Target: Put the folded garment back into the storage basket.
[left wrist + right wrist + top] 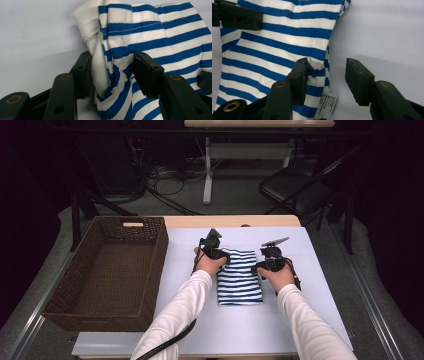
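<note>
A folded blue-and-white striped shirt (240,280) lies on the white table cover (310,315). My left gripper (214,249) is at its far left corner. In the left gripper view the jaws stand open (112,72), and a raised fold of the shirt (155,32) with its white ribbed hem sits between them. My right gripper (269,257) is at the far right corner. Its jaws are open too (327,77): one rests on the shirt's edge (274,42), the other over bare table. A white care label (327,102) hangs at that edge. The left gripper's jaw (237,16) shows at the top left.
A brown wicker basket (161,251) stands on the table's left side, beside the shirt. A black chair (295,187) and another table's legs are beyond the far edge. Bare cover lies in front of and to the right of the shirt.
</note>
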Demonstrator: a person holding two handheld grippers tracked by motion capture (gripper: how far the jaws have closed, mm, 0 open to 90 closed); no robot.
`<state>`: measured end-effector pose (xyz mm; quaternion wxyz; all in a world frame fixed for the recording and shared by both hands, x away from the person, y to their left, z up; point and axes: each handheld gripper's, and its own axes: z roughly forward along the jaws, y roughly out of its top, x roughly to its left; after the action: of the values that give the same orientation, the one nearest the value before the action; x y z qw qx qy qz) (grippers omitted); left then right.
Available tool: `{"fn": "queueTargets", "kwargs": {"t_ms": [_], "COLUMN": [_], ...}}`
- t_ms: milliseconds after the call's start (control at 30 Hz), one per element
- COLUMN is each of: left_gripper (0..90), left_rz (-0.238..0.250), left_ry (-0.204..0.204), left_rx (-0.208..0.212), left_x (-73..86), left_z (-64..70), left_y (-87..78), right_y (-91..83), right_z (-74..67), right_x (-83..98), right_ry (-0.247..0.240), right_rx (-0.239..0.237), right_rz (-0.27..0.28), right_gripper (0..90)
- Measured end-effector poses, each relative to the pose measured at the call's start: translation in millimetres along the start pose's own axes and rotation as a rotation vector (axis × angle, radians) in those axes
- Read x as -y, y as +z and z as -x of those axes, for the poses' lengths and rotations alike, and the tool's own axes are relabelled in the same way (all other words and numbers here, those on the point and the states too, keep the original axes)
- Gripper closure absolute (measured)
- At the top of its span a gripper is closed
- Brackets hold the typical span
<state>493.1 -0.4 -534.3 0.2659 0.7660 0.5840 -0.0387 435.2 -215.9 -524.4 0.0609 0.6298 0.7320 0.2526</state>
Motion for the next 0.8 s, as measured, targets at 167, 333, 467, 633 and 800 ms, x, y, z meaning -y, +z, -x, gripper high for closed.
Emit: {"fn": "queueTargets", "kwargs": {"t_ms": [167,333,467,633,800], "left_gripper": [52.5,53.7,54.6,55.7,56.1], "left_rz": [-0.001,0.010,0.009,0.011,0.013], "left_ry": [0.003,0.011,0.010,0.011,0.012], "left_rx": [0.003,-0.002,-0.002,-0.003,-0.001], "left_x": [0.3,1.8,1.8,2.0,2.2], "left_z": [-0.4,-0.5,-0.6,-0.3,-0.4], "left_y": [-0.3,0.0,0.0,0.4,0.4], "right_y": [1.9,5.4,8.1,11.1,13.0], "right_z": [-0.5,-1.7,-3.1,-2.9,-3.1], "right_x": [-0.7,-0.5,-0.6,-0.9,-0.7], "right_ry": [0.009,0.022,0.030,0.052,0.057], "right_rx": [-0.008,-0.013,-0.010,-0.024,-0.032], "right_rz": [0.001,-0.015,-0.024,-0.035,-0.035], "right_gripper": [55.4,57.1,59.7,63.3,66.8]}}
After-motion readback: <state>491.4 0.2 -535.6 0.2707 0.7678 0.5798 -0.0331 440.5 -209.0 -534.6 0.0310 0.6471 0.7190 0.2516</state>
